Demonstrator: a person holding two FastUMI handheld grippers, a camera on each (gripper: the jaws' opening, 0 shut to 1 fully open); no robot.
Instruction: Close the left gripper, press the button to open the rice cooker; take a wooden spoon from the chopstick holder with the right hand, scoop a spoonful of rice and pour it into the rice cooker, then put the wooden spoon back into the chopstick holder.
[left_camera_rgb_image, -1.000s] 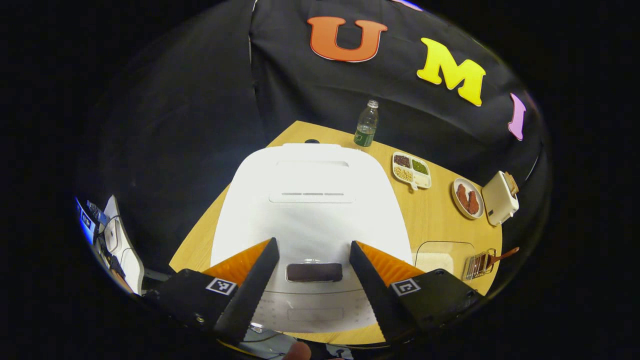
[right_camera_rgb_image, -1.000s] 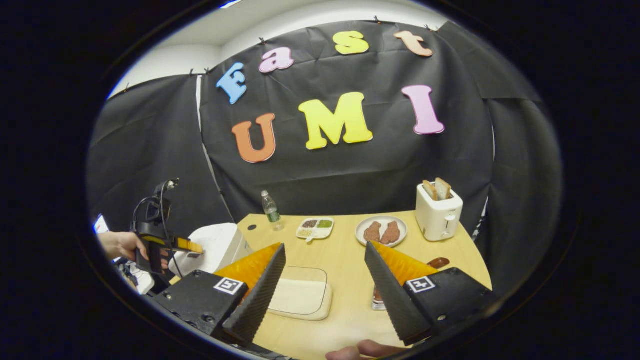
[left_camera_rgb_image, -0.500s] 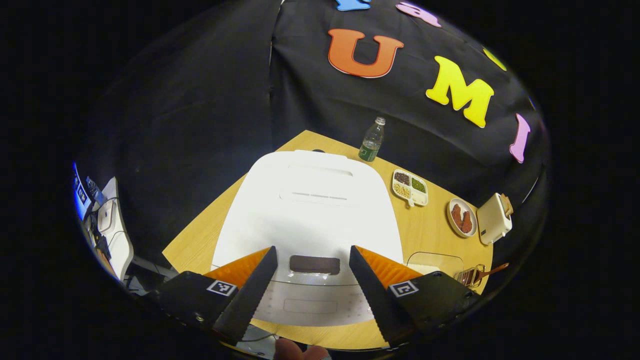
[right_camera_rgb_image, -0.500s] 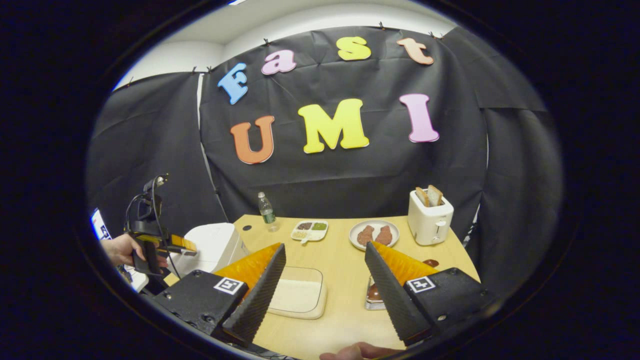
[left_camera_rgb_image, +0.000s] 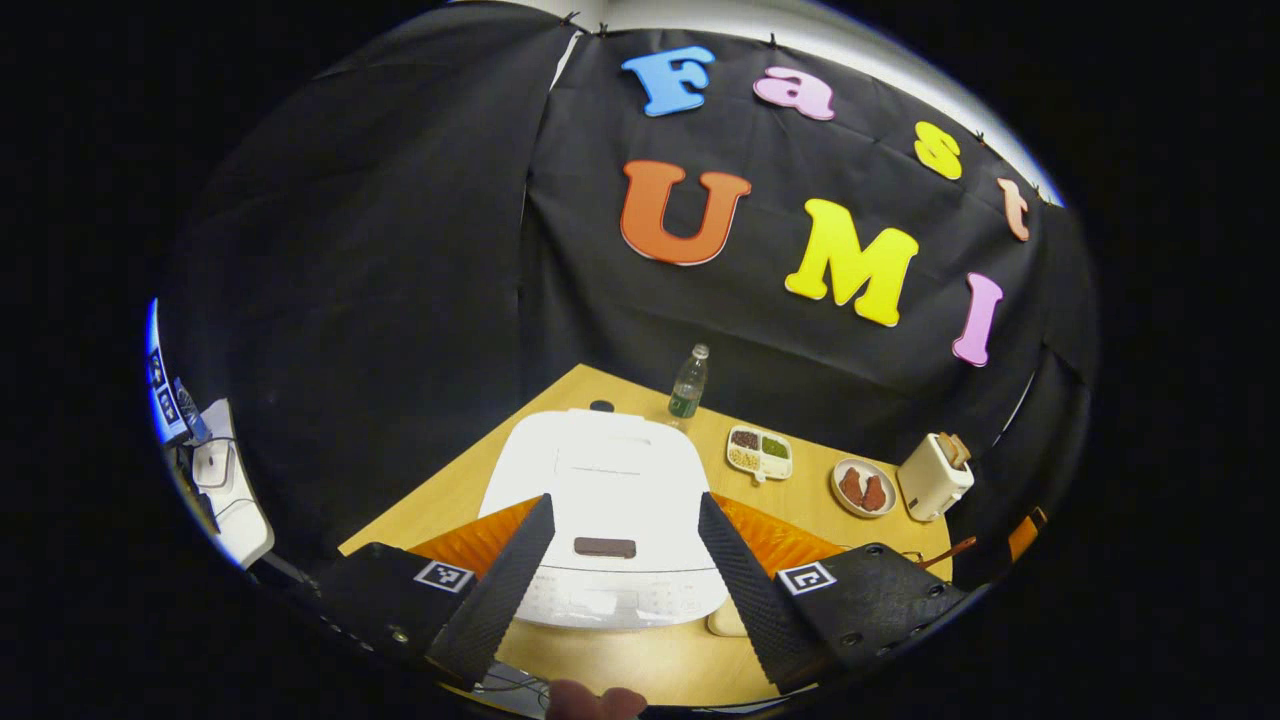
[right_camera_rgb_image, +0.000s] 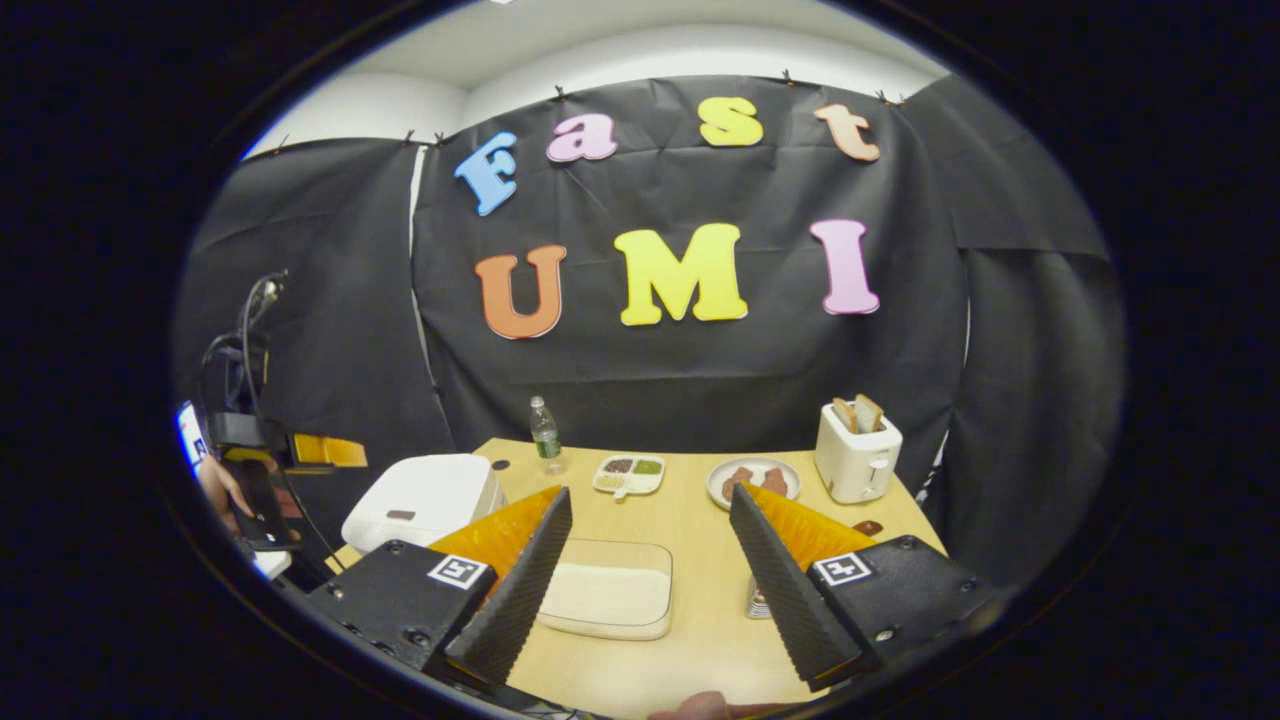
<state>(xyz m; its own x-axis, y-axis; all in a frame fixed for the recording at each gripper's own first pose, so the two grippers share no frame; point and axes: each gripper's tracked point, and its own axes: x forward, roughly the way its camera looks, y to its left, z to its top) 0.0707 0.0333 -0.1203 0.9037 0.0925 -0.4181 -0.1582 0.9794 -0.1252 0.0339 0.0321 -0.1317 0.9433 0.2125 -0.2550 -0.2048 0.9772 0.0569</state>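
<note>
- Left gripper view: the left gripper (left_camera_rgb_image: 625, 560) has its jaws spread wide with nothing between them, held above the near edge of the wooden table (left_camera_rgb_image: 620, 665).
- Framed between its fingers (left_camera_rgb_image: 505, 580) is the white rice cooker (left_camera_rgb_image: 610, 500), lid down, with the dark button (left_camera_rgb_image: 604, 547) on the front of the lid, apart from both fingers.
- Behind the cooker stands a clear water bottle (left_camera_rgb_image: 688, 383); to its right sit a divided dish of beans (left_camera_rgb_image: 760, 452), a plate with brown pieces of food (left_camera_rgb_image: 862, 488) and a white toaster (left_camera_rgb_image: 933, 478).
- The wooden spoon (left_camera_rgb_image: 955, 549) pokes out past the right-hand finger, its holder hidden there.
- Right gripper view: the right gripper (right_camera_rgb_image: 650, 560) is likewise wide apart and grasps nothing, hovering over the table's near side.
- Between its fingers lies a clear container of rice (right_camera_rgb_image: 607, 593), flat on the table.
- Just beside the right-hand finger stands the chopstick holder (right_camera_rgb_image: 757, 602), mostly hidden, with the spoon's bowl (right_camera_rgb_image: 867, 527) showing above the finger.
- At far left a hand (right_camera_rgb_image: 215, 485) holds the other gripper up, above and to the left of the closed cooker and well clear of it.
</note>
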